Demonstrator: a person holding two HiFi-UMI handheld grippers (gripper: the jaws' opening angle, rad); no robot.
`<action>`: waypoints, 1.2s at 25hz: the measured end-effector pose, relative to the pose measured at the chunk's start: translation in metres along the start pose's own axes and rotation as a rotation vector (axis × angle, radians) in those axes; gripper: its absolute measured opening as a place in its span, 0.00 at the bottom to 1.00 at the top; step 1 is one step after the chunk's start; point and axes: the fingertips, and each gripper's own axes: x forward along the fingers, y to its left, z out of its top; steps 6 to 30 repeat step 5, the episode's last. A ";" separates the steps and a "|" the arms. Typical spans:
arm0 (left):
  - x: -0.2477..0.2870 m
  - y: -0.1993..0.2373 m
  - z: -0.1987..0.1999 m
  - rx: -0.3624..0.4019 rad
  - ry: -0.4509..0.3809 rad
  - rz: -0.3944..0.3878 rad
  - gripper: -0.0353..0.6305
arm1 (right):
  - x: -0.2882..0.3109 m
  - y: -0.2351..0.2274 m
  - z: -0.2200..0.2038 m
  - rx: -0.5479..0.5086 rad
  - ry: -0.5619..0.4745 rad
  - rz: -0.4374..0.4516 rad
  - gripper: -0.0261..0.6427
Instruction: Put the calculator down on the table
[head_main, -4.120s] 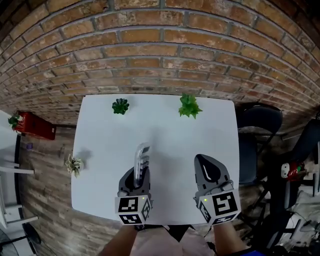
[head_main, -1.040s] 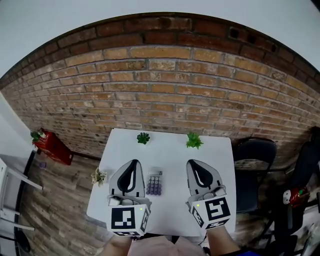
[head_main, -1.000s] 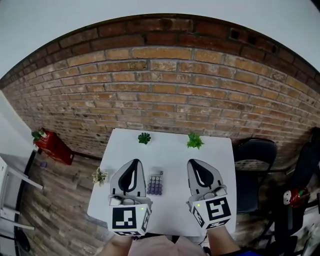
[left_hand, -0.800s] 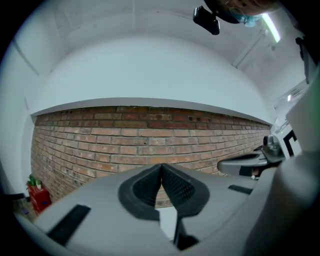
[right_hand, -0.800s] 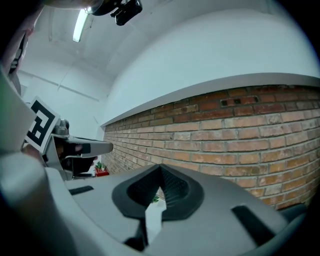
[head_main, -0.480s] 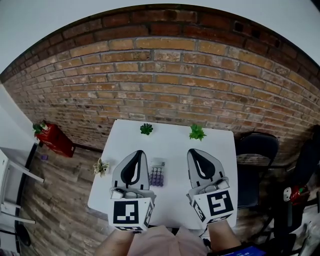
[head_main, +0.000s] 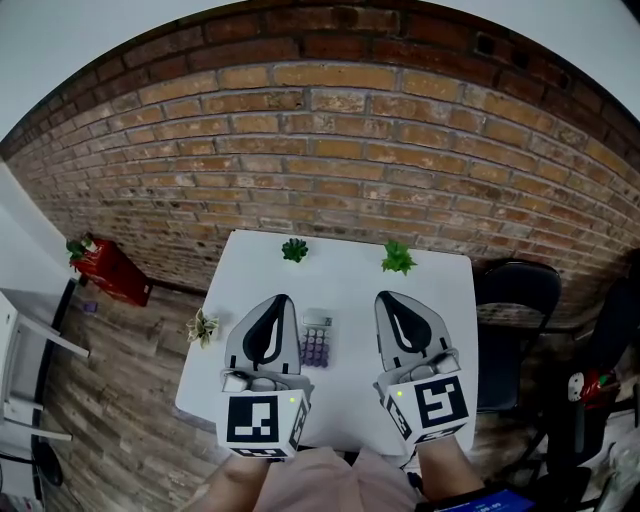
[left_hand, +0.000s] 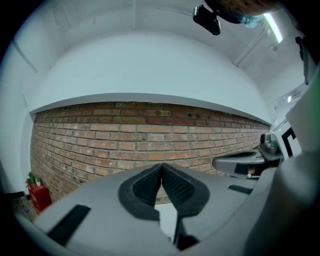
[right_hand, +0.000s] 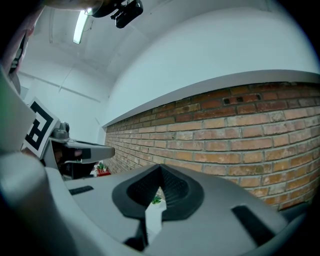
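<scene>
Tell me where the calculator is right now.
In the head view, the calculator lies on the white table, between the left gripper and the right gripper, closer to the left one.

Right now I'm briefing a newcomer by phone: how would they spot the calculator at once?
Find the white table before the brick wall. The calculator lies flat on it, between the left gripper and the right gripper, nearer the left. Unlike the small green plants at the table's edges, it is a pale rectangle with rows of purple keys.
</scene>
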 end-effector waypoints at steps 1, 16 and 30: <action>0.000 0.000 0.000 0.000 -0.001 0.001 0.07 | 0.000 0.000 0.000 0.000 0.001 0.002 0.04; -0.001 -0.001 0.000 0.001 0.000 0.002 0.07 | 0.000 0.001 -0.001 -0.004 0.000 0.005 0.04; -0.001 -0.001 0.000 0.001 0.000 0.002 0.07 | 0.000 0.001 -0.001 -0.004 0.000 0.005 0.04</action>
